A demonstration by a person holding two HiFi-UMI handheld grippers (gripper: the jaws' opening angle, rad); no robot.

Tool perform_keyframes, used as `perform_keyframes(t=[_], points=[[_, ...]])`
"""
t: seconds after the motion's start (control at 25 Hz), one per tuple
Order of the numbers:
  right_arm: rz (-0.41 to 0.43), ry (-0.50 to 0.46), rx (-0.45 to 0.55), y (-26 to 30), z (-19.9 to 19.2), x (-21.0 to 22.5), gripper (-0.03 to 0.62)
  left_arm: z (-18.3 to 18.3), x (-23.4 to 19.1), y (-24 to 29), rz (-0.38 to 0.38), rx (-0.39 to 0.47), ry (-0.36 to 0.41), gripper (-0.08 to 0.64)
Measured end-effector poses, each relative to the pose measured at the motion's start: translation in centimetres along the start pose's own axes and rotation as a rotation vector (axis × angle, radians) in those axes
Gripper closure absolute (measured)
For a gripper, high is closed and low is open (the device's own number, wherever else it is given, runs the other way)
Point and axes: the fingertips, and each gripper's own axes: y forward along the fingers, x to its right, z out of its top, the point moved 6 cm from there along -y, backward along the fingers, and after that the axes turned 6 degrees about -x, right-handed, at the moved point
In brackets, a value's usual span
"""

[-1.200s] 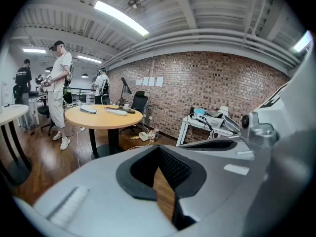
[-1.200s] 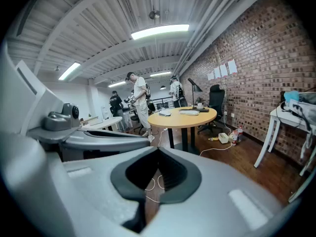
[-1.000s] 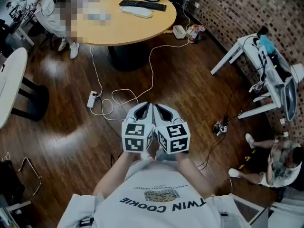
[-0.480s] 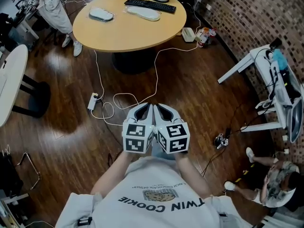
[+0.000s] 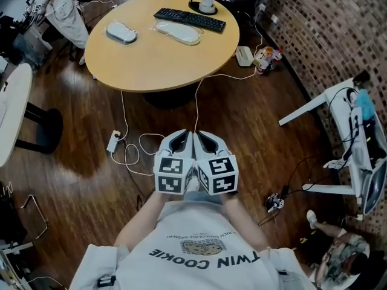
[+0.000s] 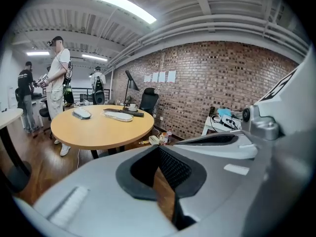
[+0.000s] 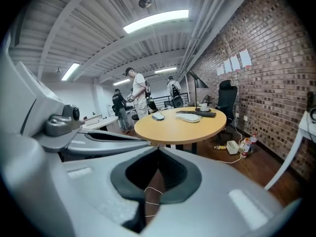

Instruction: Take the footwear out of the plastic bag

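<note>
Two pale, flat pieces of footwear in clear plastic bags lie on the round wooden table (image 5: 151, 65): one at its left (image 5: 121, 32), one near the keyboard (image 5: 178, 32). The left gripper view shows them as the left bag (image 6: 82, 114) and the right bag (image 6: 118, 116). In the right gripper view they are the left bag (image 7: 158, 116) and the right bag (image 7: 188, 117). My left gripper (image 5: 188, 133) and right gripper (image 5: 200, 133) are held side by side before my chest, well short of the table. Both are shut and hold nothing.
A black keyboard (image 5: 189, 19) and a cup (image 5: 207, 5) sit at the table's far side. White cables and a power strip (image 5: 113, 141) lie on the wooden floor ahead. A white desk (image 5: 357, 138) stands at the right by the brick wall; a person (image 5: 60, 11) stands far left.
The round table has come nearer and lower in the head view as I move toward it. Both grippers stay together in front of my chest, still shut.
</note>
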Motion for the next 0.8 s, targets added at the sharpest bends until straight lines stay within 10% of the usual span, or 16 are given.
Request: perform_keyframes(t=[0.8], points=[[0.002, 0.024, -0.004, 13.2, 8.5, 10.1, 0.591, 9.8, -7.7, 15.1, -0.016, -0.022, 0.071, 0.554]])
